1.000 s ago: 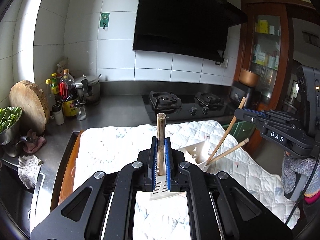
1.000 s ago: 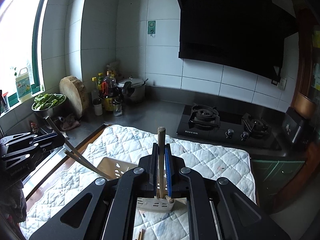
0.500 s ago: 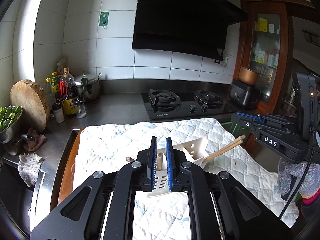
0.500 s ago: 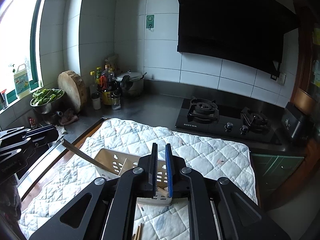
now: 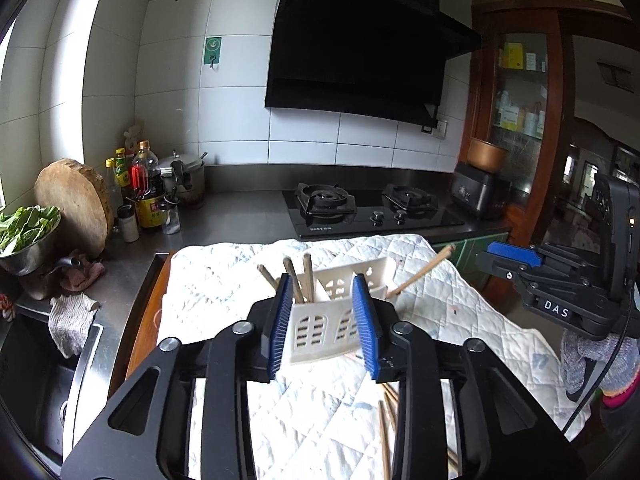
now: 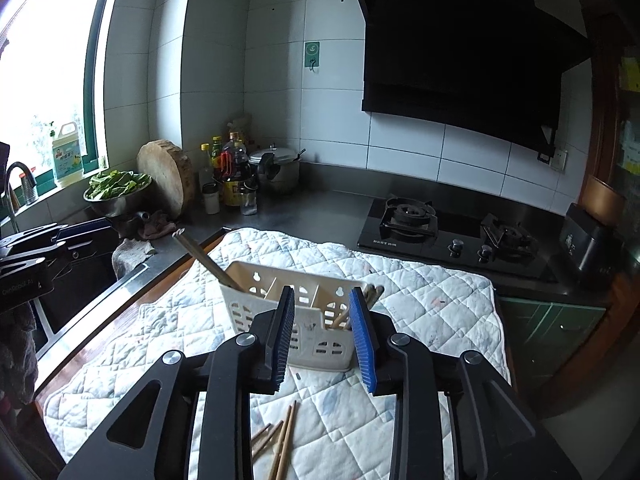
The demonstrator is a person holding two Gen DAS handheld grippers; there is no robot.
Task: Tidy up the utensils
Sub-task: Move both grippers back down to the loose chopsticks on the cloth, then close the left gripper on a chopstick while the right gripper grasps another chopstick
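A white slotted utensil holder [image 5: 328, 330] stands on the quilted mat [image 5: 224, 276]; it also shows in the right wrist view [image 6: 316, 330]. Wooden chopsticks [image 5: 297, 278] lean in its left end and another pair [image 5: 422, 270] in its right end. In the right wrist view chopsticks [image 6: 206, 258] lean out at the holder's left and others [image 6: 370, 294] at its right. My left gripper [image 5: 324, 326] is open and empty just in front of the holder. My right gripper [image 6: 324, 338] is open and empty in front of it from the other side. Loose chopsticks [image 6: 282, 438] lie on the mat near me.
A gas hob [image 5: 368, 210] sits behind the mat. Bottles [image 5: 146, 196], a pot [image 5: 186, 178], a round wooden board [image 5: 76, 206] and a bowl of greens [image 5: 24, 236] crowd the back left corner. A sink [image 5: 36, 364] lies left of the mat.
Both grippers held chopsticks upright a second ago, lowered them into the holder, then opened. The chopsticks now rest in the holder and both grippers are empty.
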